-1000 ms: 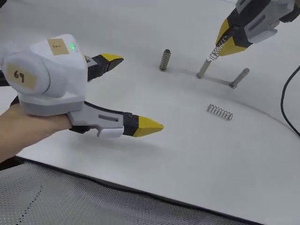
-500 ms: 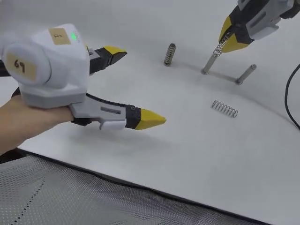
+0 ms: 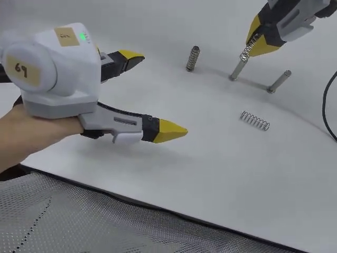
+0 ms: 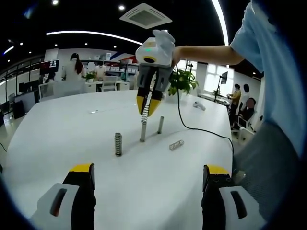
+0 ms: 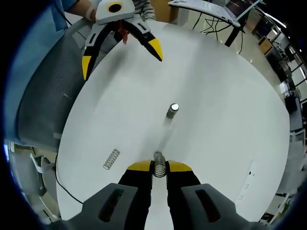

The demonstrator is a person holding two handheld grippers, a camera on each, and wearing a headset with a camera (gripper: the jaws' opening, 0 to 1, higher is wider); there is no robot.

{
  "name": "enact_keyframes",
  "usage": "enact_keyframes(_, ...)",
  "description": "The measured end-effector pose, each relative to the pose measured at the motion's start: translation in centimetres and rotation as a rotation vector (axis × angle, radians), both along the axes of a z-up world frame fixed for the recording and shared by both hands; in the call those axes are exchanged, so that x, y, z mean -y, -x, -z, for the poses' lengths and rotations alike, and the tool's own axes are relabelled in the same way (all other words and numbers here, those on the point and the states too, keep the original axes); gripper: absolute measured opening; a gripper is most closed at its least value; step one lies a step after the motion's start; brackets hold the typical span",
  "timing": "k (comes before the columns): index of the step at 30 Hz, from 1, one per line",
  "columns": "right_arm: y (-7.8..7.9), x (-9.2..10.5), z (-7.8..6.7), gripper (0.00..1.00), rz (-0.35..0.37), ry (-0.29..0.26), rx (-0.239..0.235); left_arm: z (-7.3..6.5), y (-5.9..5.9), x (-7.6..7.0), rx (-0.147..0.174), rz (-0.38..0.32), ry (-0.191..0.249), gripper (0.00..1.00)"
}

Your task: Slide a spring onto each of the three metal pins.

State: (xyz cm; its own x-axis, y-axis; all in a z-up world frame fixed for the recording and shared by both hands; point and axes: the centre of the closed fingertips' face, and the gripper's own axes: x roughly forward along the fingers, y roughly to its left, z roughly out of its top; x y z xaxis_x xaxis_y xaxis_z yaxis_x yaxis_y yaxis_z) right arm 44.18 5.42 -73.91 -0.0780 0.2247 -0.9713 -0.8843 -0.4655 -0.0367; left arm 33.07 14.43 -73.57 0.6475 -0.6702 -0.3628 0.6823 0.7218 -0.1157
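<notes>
Three metal pins stand on the white table. The left pin [image 3: 193, 58] [image 4: 118, 143] carries a spring. My right gripper [image 3: 256, 46] [image 5: 159, 167] is shut on a second spring [image 3: 246, 52] [image 4: 145, 108] [image 5: 159, 168], whose lower end is at the top of the middle pin [image 3: 237, 69] [image 4: 143, 132]. The right pin [image 3: 279, 81] [image 4: 160, 124] is bare. A loose spring [image 3: 255, 120] [image 4: 177, 144] [image 5: 111, 158] lies on the table in front of the pins. My left gripper [image 3: 155, 94] [image 4: 148, 170] hovers wide open and holds nothing, well to the left of the pins.
A black cable [image 3: 326, 105] [image 4: 187, 122] runs along the table's right side. A grey mesh chair back [image 3: 79, 221] sits at the near edge. Other people sit and stand at desks [image 4: 76, 67] far behind the table.
The head view has shifted slightly. My right gripper still holds the spring at the middle pin's top, and the left gripper stays open in about the same place.
</notes>
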Motion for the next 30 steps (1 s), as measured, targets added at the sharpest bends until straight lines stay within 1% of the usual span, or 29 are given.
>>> enact_keyframes(2, 0.0, 0.2, 0.1, 0.08, 0.007, 0.006, -0.001, 0.0, 0.0, 0.0, -0.003, 0.0, 0.005, 0.9)
enact_keyframes(4, 0.0, 0.3, 0.0, 0.08, 0.009, 0.005, -0.001, 0.0, 0.0, 0.0, 0.001, 0.001, 0.0, 0.9)
enact_keyframes(6, 0.0, 0.3, 0.1, 0.08, 0.009, 0.004, -0.004, 0.1, 0.1, 0.1, -0.007, 0.003, 0.001, 0.9)
enact_keyframes(7, 0.0, 0.3, 0.1, 0.08, 0.011, 0.004, -0.005, 0.1, 0.1, 0.1, -0.002, 0.004, -0.002, 0.9)
enact_keyframes(10, 0.1, 0.2, 0.3, 0.08, 0.009, 0.005, -0.006, 0.2, 0.1, 0.0, -0.004, 0.003, -0.003, 0.9)
enact_keyframes(12, 0.2, 0.2, 0.5, 0.08, 0.002, 0.011, -0.006, 0.3, 0.1, -0.1, -0.009, 0.001, 0.0, 0.89)
enact_keyframes(17, 0.2, 0.1, 1.1, 0.08, -0.005, 0.022, -0.01, 0.3, 0.0, -0.2, -0.006, -0.004, -0.003, 0.89)
enact_keyframes(18, 0.2, 0.1, 1.2, 0.08, -0.008, 0.023, -0.009, 0.3, 0.0, -0.2, -0.012, -0.005, -0.002, 0.88)
enact_keyframes(23, 0.3, 0.1, 1.8, 0.08, -0.012, 0.032, -0.015, 0.2, 0.0, -0.2, -0.008, -0.005, -0.004, 0.88)
enact_keyframes(28, 0.3, 0.0, 2.6, 0.08, -0.014, 0.04, -0.015, 0.3, 0.1, -0.3, -0.015, -0.009, -0.001, 0.88)
enact_keyframes(30, 0.3, 0.0, 2.7, 0.08, -0.018, 0.043, -0.015, 0.3, 0.0, -0.4, -0.011, -0.011, -0.004, 0.88)
